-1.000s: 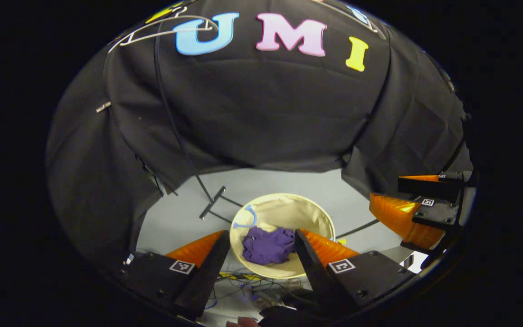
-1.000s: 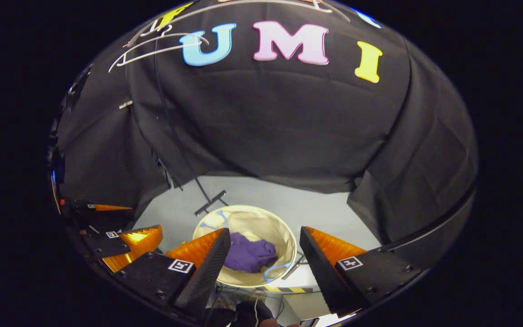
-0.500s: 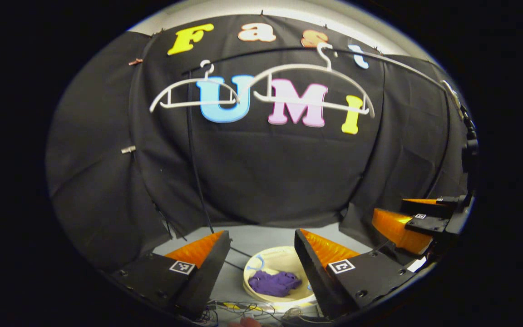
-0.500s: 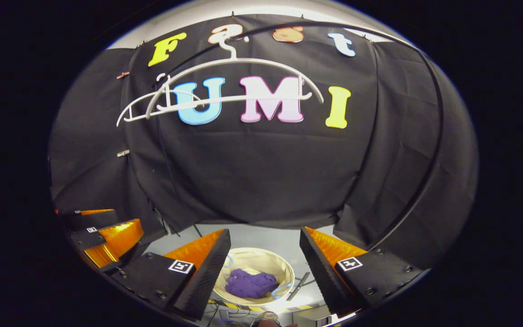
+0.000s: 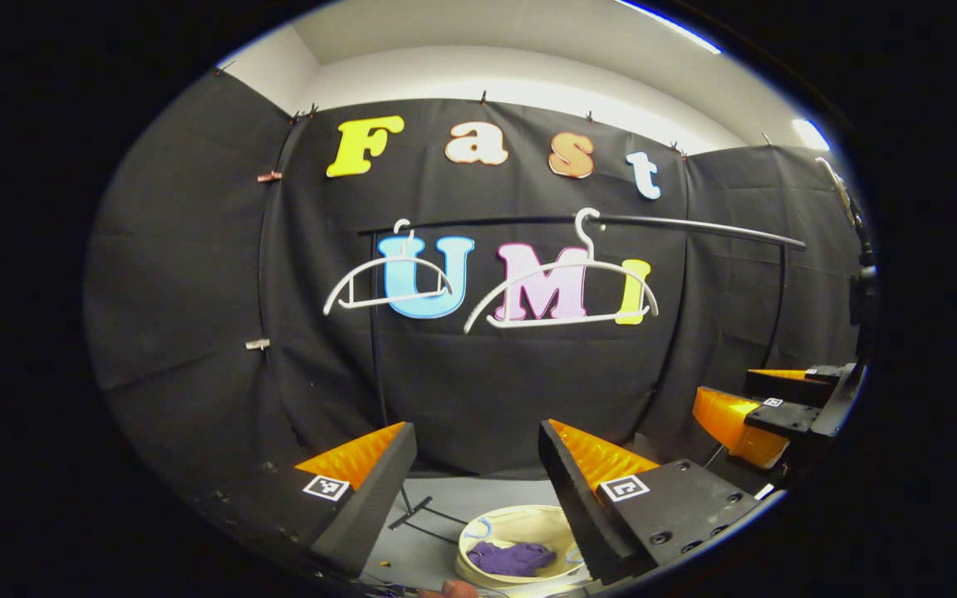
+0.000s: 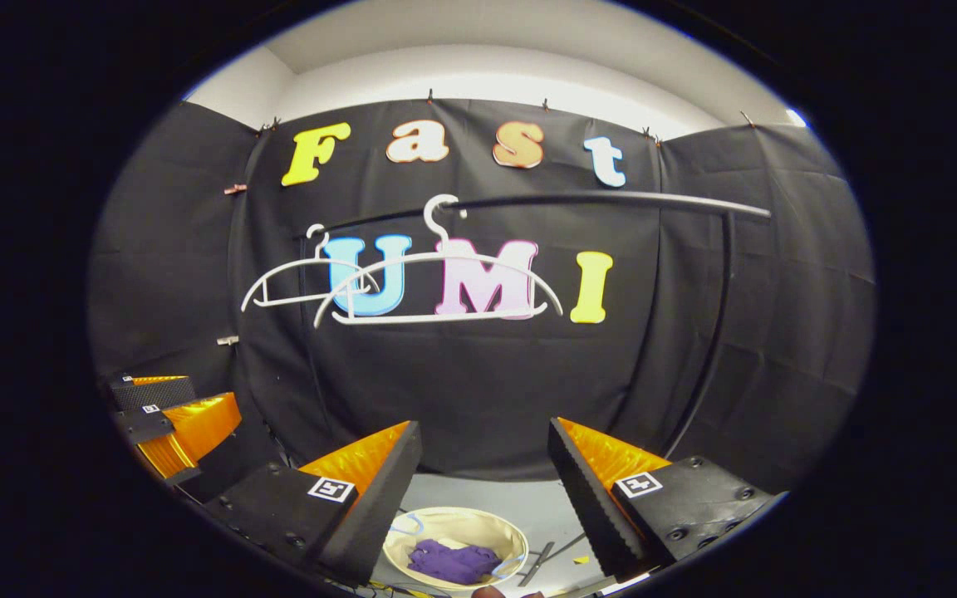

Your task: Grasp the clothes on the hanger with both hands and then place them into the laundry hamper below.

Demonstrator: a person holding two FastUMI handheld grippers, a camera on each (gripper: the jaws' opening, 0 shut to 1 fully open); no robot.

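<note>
A purple garment (image 5: pixel 512 557) lies crumpled inside the round cream laundry hamper (image 5: pixel 478 531) on the floor, also seen as the purple garment (image 6: pixel 453 561) in the hamper (image 6: pixel 453 522) in the right gripper view. Two bare white hangers (image 5: pixel 561 286) (image 5: pixel 387 282) hang on the black rail (image 5: pixel 694 224). My left gripper (image 5: pixel 474 448) is open, held high above the hamper with nothing between its fingers. My right gripper (image 6: pixel 483 448) is open too and holds nothing. The right gripper (image 5: pixel 757 407) appears at the right edge of the left gripper view; the left gripper (image 6: pixel 167 415) appears at the left edge of the right gripper view.
The rail's black upright (image 6: pixel 715 332) stands at the right and another post (image 5: pixel 375 332) at the left, with a foot bar (image 5: pixel 412 511) on the grey floor beside the hamper. Cables (image 6: pixel 395 588) lie on the floor at the bottom.
Both grippers have lifted and tilted up away from the hamper, so the hamper has dropped low in each view and the hangers and rail have come into the middle. Both stayed open.
</note>
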